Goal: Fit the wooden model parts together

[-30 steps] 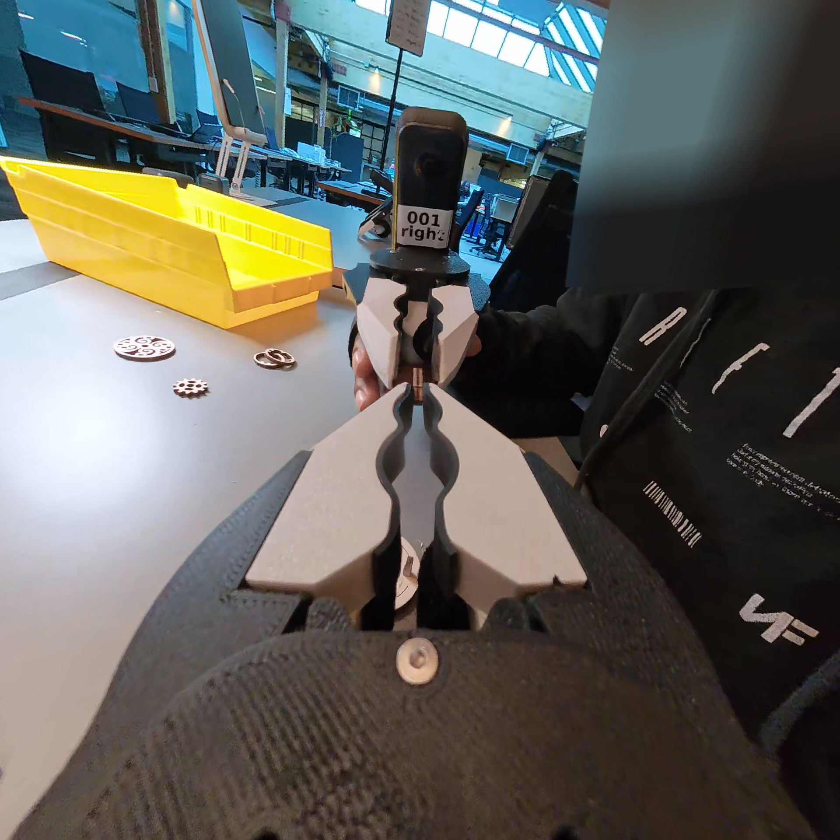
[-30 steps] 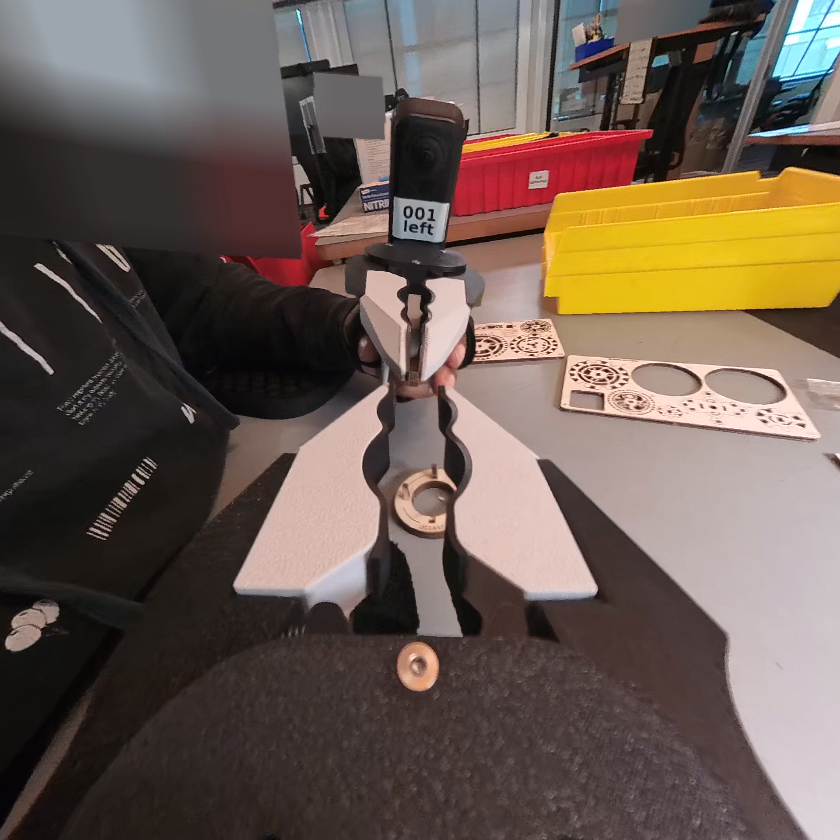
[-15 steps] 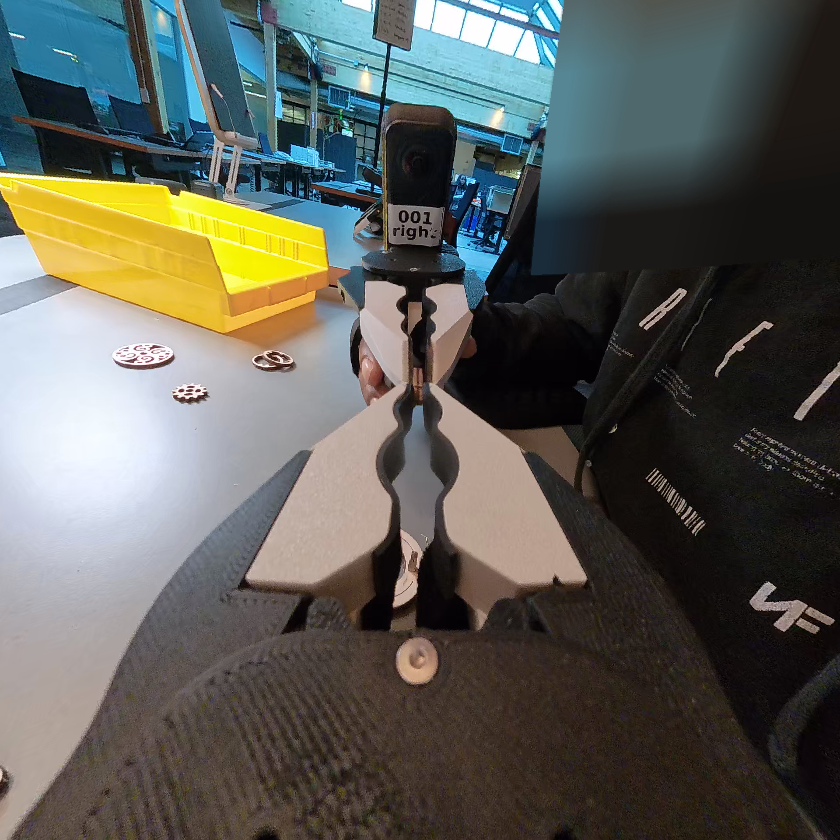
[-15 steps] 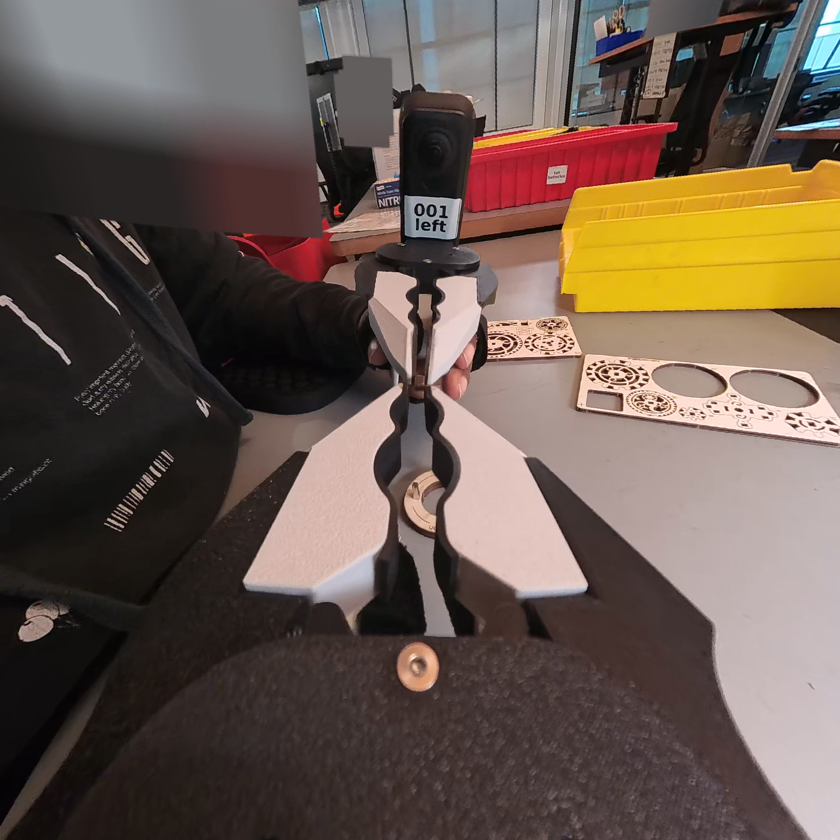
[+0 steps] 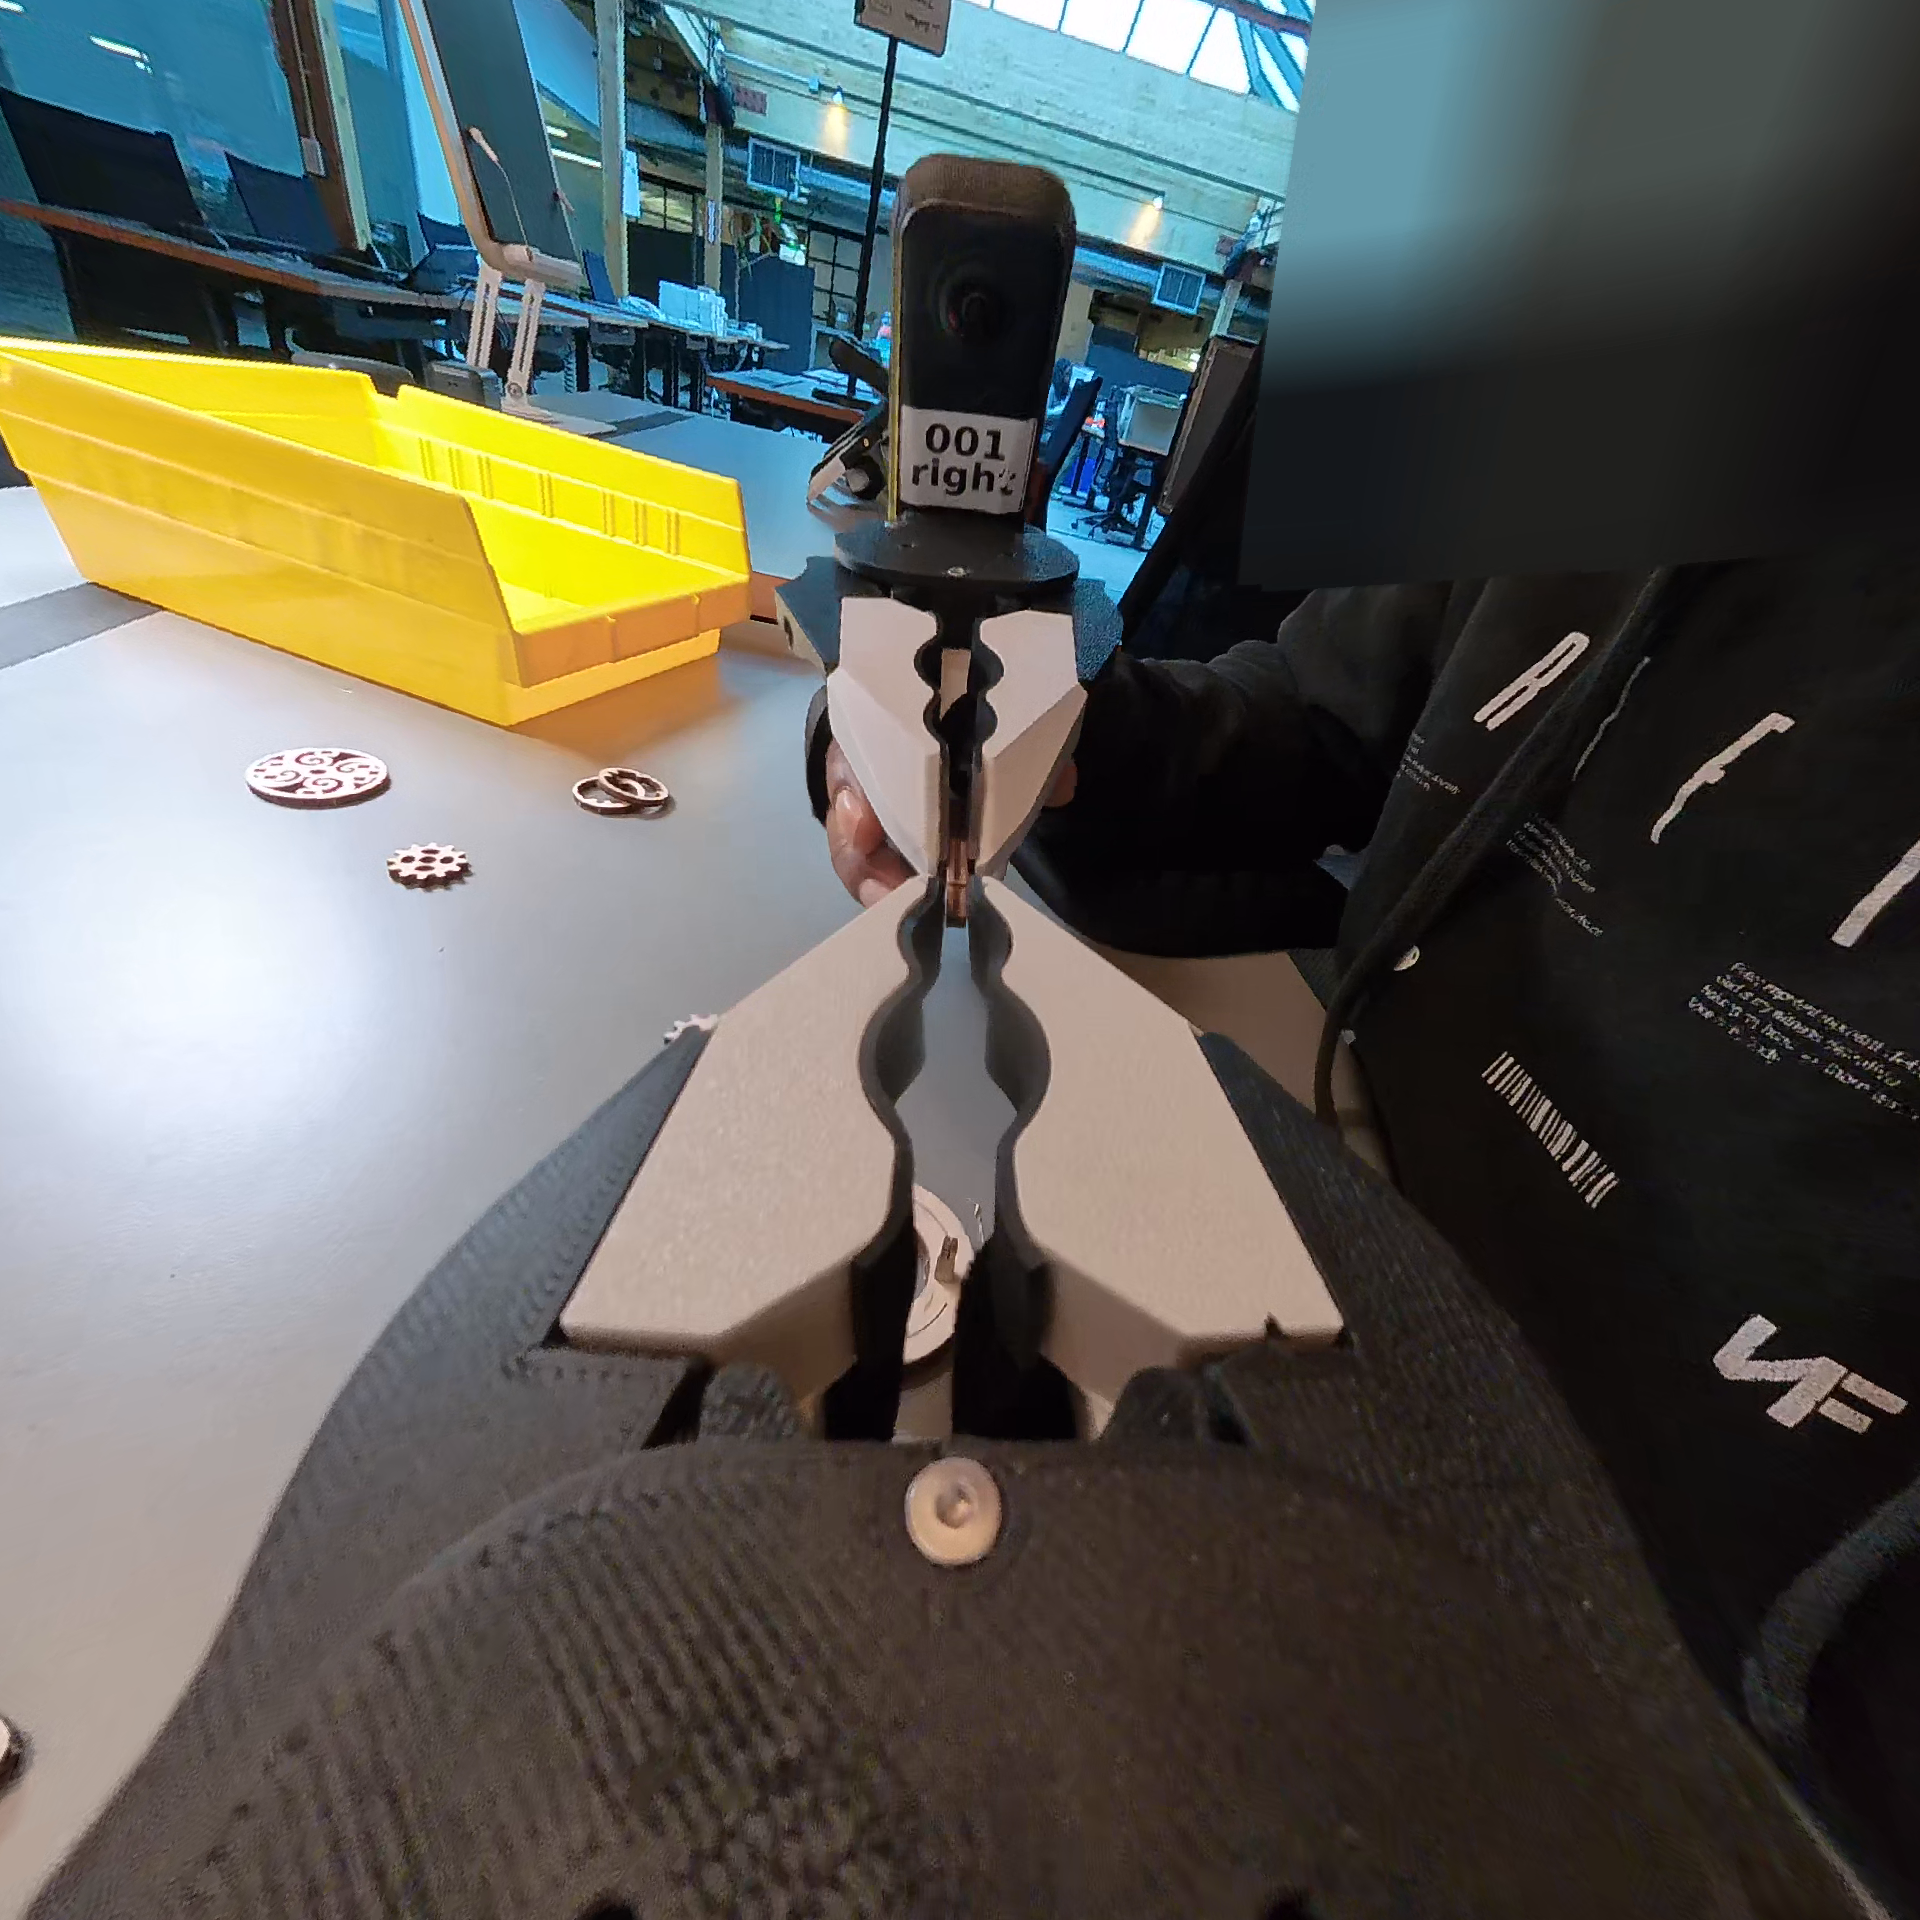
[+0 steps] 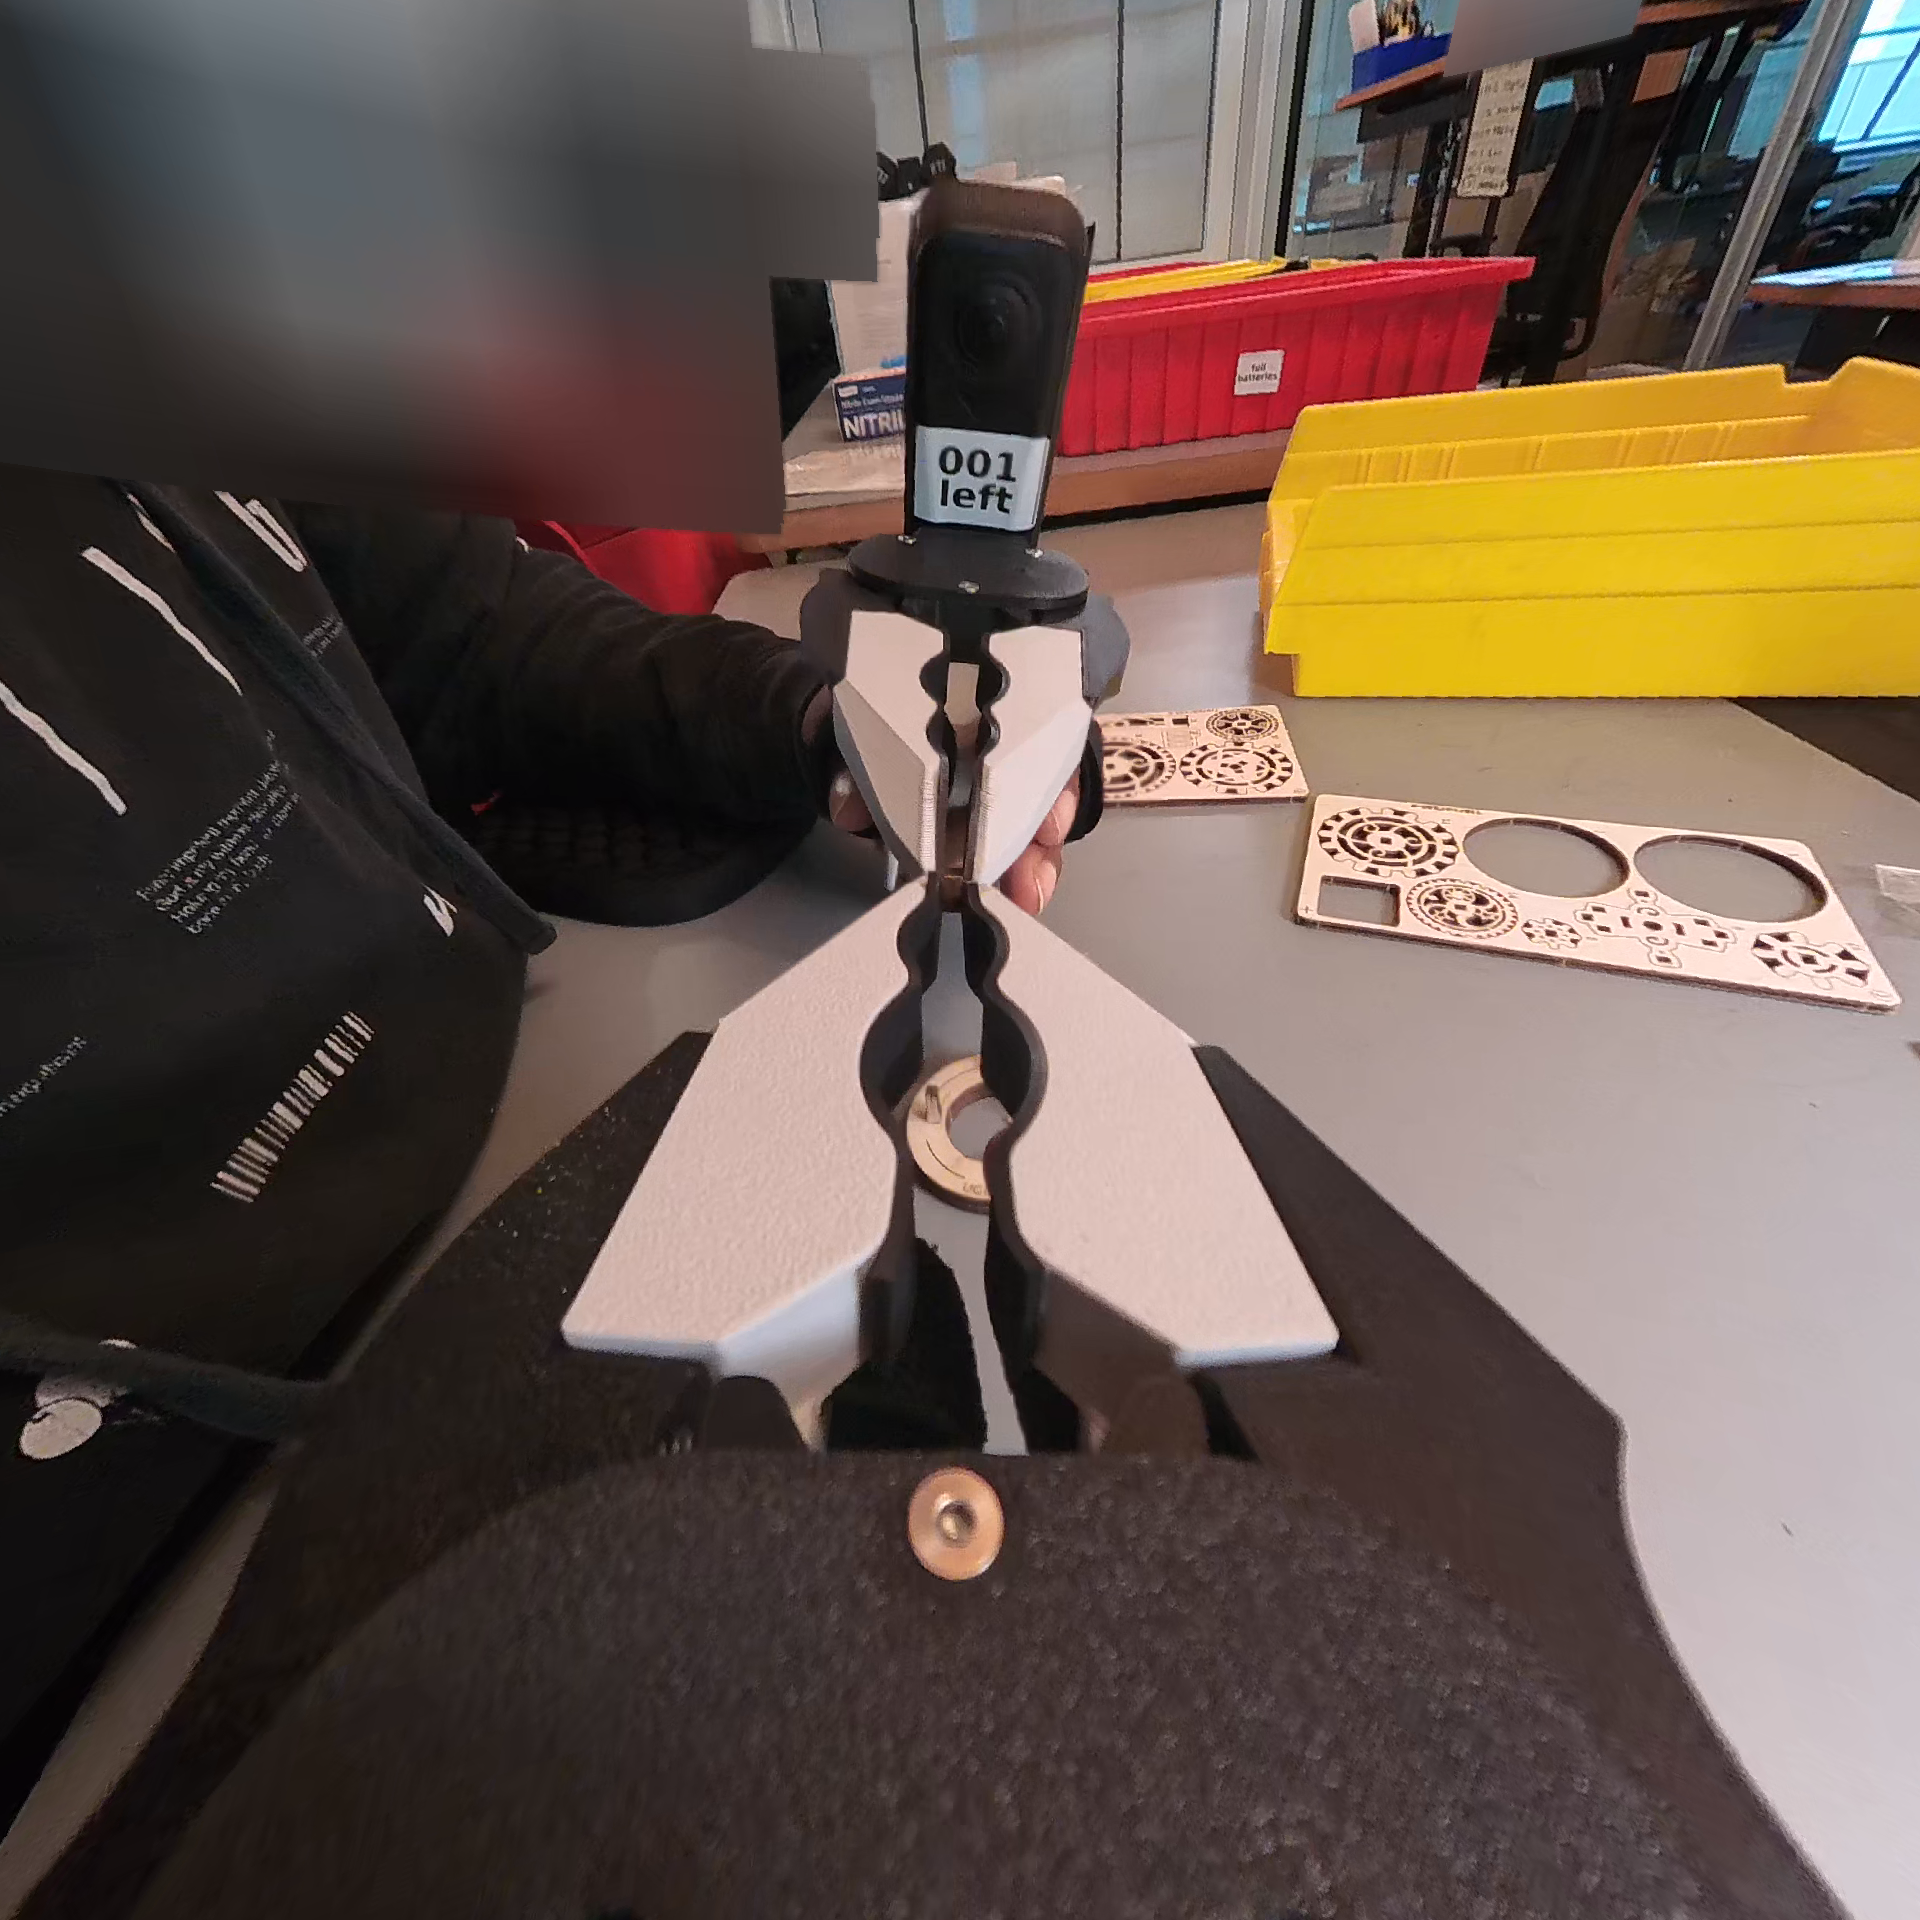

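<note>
My left gripper [image 5: 953, 906] and right gripper [image 6: 949, 896] meet tip to tip above the grey table [image 5: 260, 1039]. A small brown wooden part [image 5: 955, 885] is pinched edge-on where the tips meet, and both grippers are shut on it. It also shows in the right wrist view [image 6: 951, 886]. The right gripper [image 5: 953, 868] faces me in the left wrist view, the left gripper [image 6: 951, 864] in the right wrist view. A round wooden ring [image 6: 940, 1164] lies flat on the table below the fingers, partly hidden by them. It also shows in the left wrist view [image 5: 933, 1283].
A yellow bin [image 5: 416, 551], a patterned wooden disc [image 5: 317, 777], a small gear [image 5: 428, 864] and two rings [image 5: 620, 793] lie to the left. Punched wooden sheets [image 6: 1590, 904], yellow bins [image 6: 1610, 561] and a red bin [image 6: 1299, 353] are on the right. A person in a black hoodie sits close. The grippers are tip to tip, or close to it.
The right gripper's fingers have narrowed from a wider gap onto the small wooden part. The left gripper has stayed shut, and both have stayed tip to tip.
</note>
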The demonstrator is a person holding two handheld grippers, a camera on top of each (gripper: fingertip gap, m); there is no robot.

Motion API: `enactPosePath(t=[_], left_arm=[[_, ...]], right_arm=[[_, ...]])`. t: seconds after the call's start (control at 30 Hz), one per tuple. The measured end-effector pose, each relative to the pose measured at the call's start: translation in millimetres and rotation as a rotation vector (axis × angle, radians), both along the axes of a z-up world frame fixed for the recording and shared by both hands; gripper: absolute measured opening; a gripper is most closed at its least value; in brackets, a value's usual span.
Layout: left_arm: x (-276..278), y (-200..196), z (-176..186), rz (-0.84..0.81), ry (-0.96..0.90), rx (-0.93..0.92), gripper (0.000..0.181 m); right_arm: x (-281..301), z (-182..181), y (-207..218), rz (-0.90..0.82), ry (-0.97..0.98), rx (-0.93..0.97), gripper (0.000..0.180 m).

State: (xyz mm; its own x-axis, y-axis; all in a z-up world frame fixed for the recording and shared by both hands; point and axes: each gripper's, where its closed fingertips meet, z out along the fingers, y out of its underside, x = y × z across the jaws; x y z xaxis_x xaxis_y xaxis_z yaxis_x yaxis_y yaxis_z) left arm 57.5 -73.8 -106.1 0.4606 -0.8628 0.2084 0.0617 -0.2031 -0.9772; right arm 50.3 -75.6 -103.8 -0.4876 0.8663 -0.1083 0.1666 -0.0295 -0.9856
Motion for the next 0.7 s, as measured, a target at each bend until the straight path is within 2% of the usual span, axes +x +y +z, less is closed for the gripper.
enactPosePath(t=[0.03,0.1,0.23,0.37,0.7], left_arm=[[-2,2,-2,0.009,0.017,-0.008,0.009],[-10,7,-13,0.035,0.085,-0.042,0.036],[-26,6,-57,0.031,0.323,-0.161,0.070],[-25,-2,-91,-0.045,0.503,-0.238,0.077],[-13,-7,-99,-0.154,0.607,-0.159,0.072]], right_arm=[[0,-2,0,0.003,-0.016,0.009,0.001],[1,-10,0,0.012,-0.069,0.049,0.001],[5,-45,9,0.009,-0.254,0.215,0.001],[1,-69,13,0.004,-0.415,0.304,0.001],[-1,-82,4,0.072,-0.680,0.467,0.001]])
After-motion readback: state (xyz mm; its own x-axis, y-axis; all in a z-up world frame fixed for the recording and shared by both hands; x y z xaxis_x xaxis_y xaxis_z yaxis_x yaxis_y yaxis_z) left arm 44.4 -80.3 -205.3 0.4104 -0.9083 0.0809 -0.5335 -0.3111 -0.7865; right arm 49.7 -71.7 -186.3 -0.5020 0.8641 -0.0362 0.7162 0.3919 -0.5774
